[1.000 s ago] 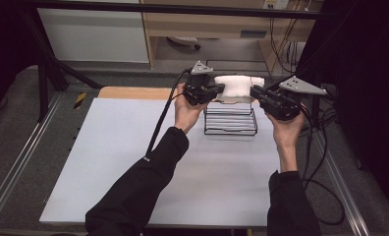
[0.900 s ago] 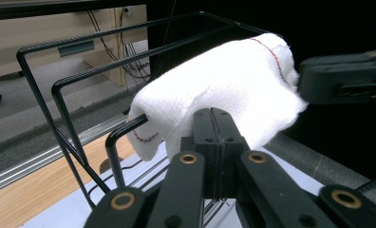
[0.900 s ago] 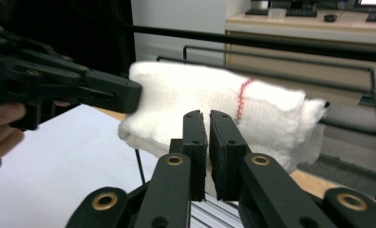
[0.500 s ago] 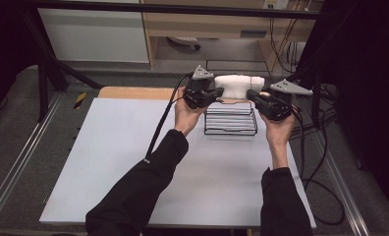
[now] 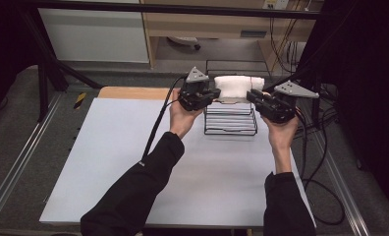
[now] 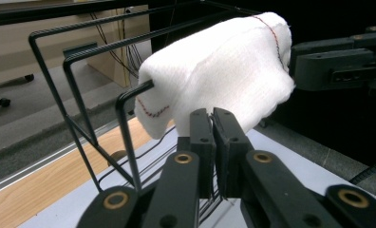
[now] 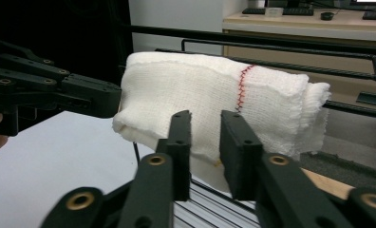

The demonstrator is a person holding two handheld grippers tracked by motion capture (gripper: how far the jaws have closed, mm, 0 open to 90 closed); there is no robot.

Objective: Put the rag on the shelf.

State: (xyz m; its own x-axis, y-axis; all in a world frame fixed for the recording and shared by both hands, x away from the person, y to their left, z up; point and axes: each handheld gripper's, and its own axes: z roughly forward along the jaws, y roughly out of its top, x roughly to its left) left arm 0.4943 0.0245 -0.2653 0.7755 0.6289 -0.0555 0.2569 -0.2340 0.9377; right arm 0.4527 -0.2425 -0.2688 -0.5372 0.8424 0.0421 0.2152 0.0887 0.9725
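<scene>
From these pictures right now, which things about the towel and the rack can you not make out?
- High view: whether the white towel still rests on the wire rack; both grippers cover its ends.
- Left gripper view: the towel's lower edge, behind the left gripper.
- Right gripper view: the rack's base, cut off by the right gripper and the bottom edge.

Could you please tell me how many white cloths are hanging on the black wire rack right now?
1: the white cloth is draped over the top bar of the wire rack, at the table's far edge; none other visible.
</scene>
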